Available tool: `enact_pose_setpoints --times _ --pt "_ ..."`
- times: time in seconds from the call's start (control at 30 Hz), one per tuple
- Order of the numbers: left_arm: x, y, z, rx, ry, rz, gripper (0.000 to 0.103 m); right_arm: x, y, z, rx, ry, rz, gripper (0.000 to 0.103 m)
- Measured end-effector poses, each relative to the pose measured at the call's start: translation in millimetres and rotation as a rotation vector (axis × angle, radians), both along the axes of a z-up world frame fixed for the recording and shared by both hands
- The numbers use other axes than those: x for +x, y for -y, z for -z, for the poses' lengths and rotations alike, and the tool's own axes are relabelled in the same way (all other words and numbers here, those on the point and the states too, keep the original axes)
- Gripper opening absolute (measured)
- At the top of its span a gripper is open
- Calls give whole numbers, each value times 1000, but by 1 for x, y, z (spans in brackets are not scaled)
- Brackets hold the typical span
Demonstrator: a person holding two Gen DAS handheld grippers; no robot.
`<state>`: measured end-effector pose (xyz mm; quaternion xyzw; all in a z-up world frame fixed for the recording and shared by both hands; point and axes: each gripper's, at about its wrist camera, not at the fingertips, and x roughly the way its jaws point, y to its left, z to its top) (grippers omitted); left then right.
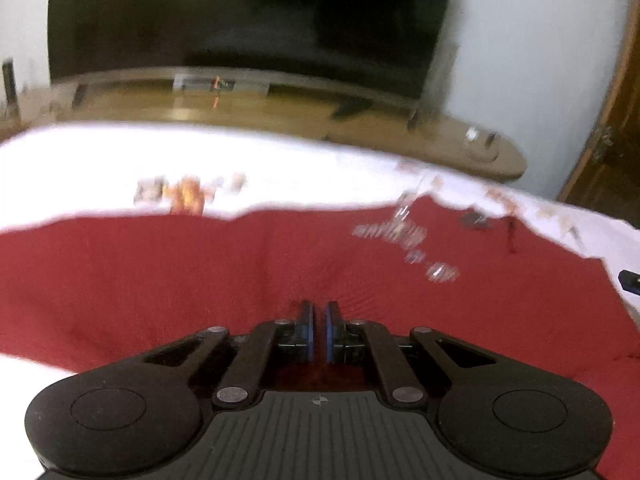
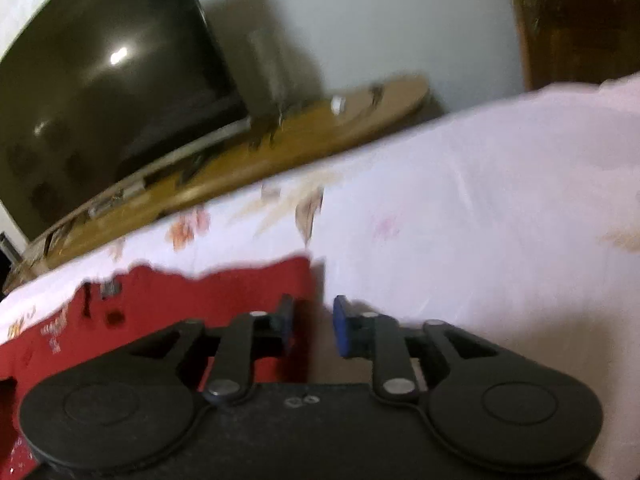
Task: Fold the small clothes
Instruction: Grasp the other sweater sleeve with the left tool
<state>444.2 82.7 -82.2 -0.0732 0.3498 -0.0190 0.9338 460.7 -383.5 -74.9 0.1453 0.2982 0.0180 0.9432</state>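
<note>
A red garment [image 1: 160,272] with a pale print [image 1: 400,236] lies spread on a white floral sheet [image 1: 280,168]. My left gripper [image 1: 320,312] is shut on a pinch of the red cloth near its middle; the fabric puckers toward the jaws. In the right wrist view the garment's right edge [image 2: 224,292] runs between the jaws of my right gripper [image 2: 312,320]. That gripper is open, with the red cloth by its left finger [image 2: 285,316] and the white sheet [image 2: 480,220] under the right one. The views are blurred.
A dark television [image 1: 248,16] stands on a wooden stand [image 1: 280,112] beyond the bed's far edge; it also shows in the right wrist view [image 2: 104,80]. A wooden door [image 1: 612,128] is at the right. The tip of another black tool [image 1: 630,282] shows at the right edge.
</note>
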Motion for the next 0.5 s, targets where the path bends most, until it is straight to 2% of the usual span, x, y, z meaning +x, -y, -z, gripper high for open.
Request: enact_pose_setpoints --times 0.07,0.1,0.13,0.17,0.2,0.23,0.27,0.3,0.37,0.5 --pt "1 8 4 25 -32 17 4 -15 -2 -7 -1 37 -22 24" --pt "3 11 10 38 -61 23 4 -20 -6 -6 -15 35 -37 24" --pt "2 16 14 77 -52 27 4 -25 -12 0 -42 24 -55 24" --pt "1 22 15 129 -35 35 12 -23 -21 10 -89 -24 -75 24" --pt "0 24 14 165 -30 30 25 -23 -28 21 -142 -51 -90 23" --pt "-1 24 11 177 -35 1 36 -27 -32 21 -175 -28 -87 24" --pt "-5 21 7 170 -29 -28 73 -28 -34 16 -180 -40 -76 24" --pt "-11 16 3 150 -6 -37 95 -31 -33 9 -168 -31 -58 25" --pt "-32 -1 -4 87 64 -54 95 -47 -32 -3 -155 28 -40 31" --pt "-73 -50 -8 22 86 -138 95 -85 -32 -9 -142 53 -31 35"
